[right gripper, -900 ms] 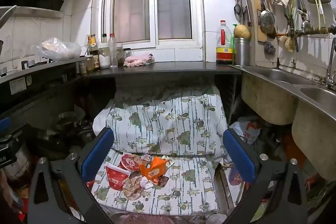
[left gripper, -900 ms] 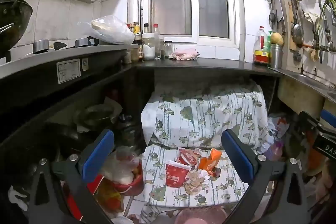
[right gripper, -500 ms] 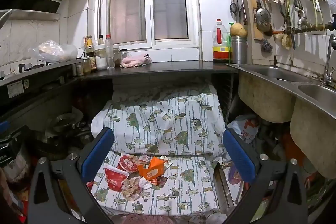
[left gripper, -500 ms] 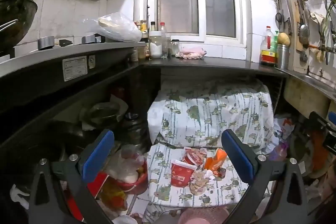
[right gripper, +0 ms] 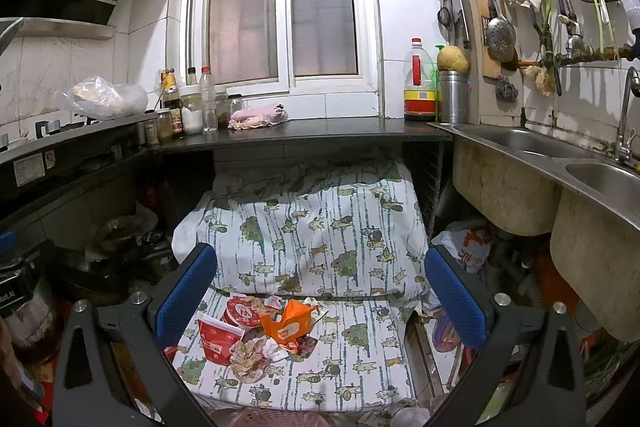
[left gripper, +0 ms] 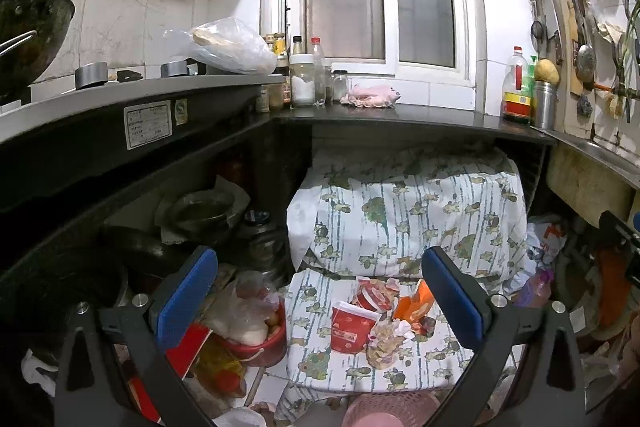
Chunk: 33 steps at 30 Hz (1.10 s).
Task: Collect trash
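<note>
A heap of trash lies on a patterned cloth (left gripper: 400, 367) on the floor: a red paper cup (left gripper: 352, 327) on its side, a red lid (left gripper: 374, 297), an orange carton (left gripper: 414, 303) and crumpled wrappers (left gripper: 386, 341). In the right wrist view the cup (right gripper: 218, 341), the lid (right gripper: 242, 311), the carton (right gripper: 288, 321) and the wrappers (right gripper: 250, 355) show too. My left gripper (left gripper: 320, 301) is open and empty, above and short of the heap. My right gripper (right gripper: 320, 301) is open and empty, also held back above it.
A pink basket (left gripper: 390, 411) sits at the near edge, below both grippers (right gripper: 264, 419). A red bowl with plastic bags (left gripper: 256, 327) is left of the cloth. A cloth-covered bulk (right gripper: 312, 223) stands behind under the dark counter (right gripper: 304, 135). Steel sinks (right gripper: 560, 155) are on the right.
Both grippers have drifted slightly; the view has shifted a little and the trash sits slightly differently in frame. Both stay open and nothing was picked up.
</note>
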Tool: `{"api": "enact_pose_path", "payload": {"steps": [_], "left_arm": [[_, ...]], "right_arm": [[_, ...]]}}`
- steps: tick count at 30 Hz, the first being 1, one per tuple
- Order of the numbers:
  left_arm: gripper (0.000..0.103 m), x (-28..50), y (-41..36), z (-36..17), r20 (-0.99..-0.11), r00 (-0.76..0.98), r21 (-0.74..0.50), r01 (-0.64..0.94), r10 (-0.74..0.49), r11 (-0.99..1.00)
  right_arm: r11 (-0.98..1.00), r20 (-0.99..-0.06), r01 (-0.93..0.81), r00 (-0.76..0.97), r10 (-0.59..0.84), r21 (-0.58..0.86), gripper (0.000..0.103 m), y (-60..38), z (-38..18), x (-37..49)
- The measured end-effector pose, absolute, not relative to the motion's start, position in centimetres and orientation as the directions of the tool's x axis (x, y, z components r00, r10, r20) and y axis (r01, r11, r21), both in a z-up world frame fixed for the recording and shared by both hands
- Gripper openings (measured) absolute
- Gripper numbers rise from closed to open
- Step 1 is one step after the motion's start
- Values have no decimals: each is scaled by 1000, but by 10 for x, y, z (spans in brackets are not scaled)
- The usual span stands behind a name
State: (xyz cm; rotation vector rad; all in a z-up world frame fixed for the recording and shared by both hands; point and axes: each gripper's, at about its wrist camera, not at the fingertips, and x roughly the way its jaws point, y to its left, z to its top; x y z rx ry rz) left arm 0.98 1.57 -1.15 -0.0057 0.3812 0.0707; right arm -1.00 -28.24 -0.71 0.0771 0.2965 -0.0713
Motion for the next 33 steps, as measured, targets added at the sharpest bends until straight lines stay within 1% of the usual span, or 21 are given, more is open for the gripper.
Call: {"api": "enact_pose_path", "payload": {"steps": [16, 33], "left_arm": [[103, 18, 7, -14, -401, 914, 26, -56, 62, 998], [103, 17, 12, -16, -394, 915, 35, -76, 84, 996]], "right_arm": [[994, -310, 86, 949, -64, 60, 103, -283, -9, -5], [991, -305, 115, 948, -90, 65, 103, -291, -9, -5]]}}
